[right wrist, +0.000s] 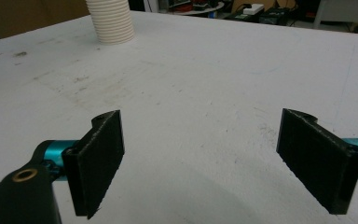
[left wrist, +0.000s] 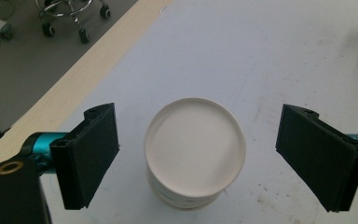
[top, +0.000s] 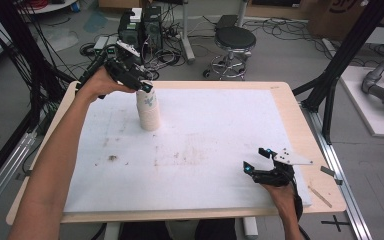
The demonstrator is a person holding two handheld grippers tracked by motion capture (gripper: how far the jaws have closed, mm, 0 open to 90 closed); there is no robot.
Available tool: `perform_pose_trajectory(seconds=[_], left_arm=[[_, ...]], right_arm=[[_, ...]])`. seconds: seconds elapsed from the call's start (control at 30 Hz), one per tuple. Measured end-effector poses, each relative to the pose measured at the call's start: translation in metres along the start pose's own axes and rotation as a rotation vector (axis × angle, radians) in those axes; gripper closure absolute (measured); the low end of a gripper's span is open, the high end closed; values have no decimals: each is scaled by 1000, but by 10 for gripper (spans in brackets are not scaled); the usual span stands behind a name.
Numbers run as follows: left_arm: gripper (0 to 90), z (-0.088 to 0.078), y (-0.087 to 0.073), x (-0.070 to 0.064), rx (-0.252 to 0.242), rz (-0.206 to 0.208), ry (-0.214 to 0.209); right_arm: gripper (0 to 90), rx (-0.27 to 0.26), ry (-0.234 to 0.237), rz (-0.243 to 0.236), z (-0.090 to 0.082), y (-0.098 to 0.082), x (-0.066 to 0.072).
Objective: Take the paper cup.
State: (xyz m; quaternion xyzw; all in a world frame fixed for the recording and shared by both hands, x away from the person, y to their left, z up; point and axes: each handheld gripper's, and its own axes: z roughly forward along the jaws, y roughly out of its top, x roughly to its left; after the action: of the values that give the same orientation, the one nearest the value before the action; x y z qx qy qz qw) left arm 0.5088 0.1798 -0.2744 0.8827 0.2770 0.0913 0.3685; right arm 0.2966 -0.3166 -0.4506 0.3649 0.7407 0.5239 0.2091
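We hover the spread left tongs [left wrist: 196, 156] over the cups [top: 148, 111] upper left, right tongs [top: 258, 160] spread idle; next, close on the top cup.

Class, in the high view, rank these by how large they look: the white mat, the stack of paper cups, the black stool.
1. White mat, by far the largest.
2. Black stool.
3. Stack of paper cups.
The stool stands farther away, so its true size may be greater.
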Motion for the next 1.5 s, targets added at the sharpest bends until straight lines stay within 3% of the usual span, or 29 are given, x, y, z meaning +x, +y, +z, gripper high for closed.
perform_pose_trajectory(seconds=[0.3,0.5,0.9,1.5], left_arm=[[136,9,0,0,51,-6,23],[187,12,-1,0,75,-10,34],[343,11,0,-2,75,4,13],[353,6,1,-3,64,-1,24]], right_arm=[[148,2,5,6,0,0,0],[148,2,6,3,0,0,-1],[149,7,4,2,1,0,-1],[149,10,4,2,1,0,-1]])
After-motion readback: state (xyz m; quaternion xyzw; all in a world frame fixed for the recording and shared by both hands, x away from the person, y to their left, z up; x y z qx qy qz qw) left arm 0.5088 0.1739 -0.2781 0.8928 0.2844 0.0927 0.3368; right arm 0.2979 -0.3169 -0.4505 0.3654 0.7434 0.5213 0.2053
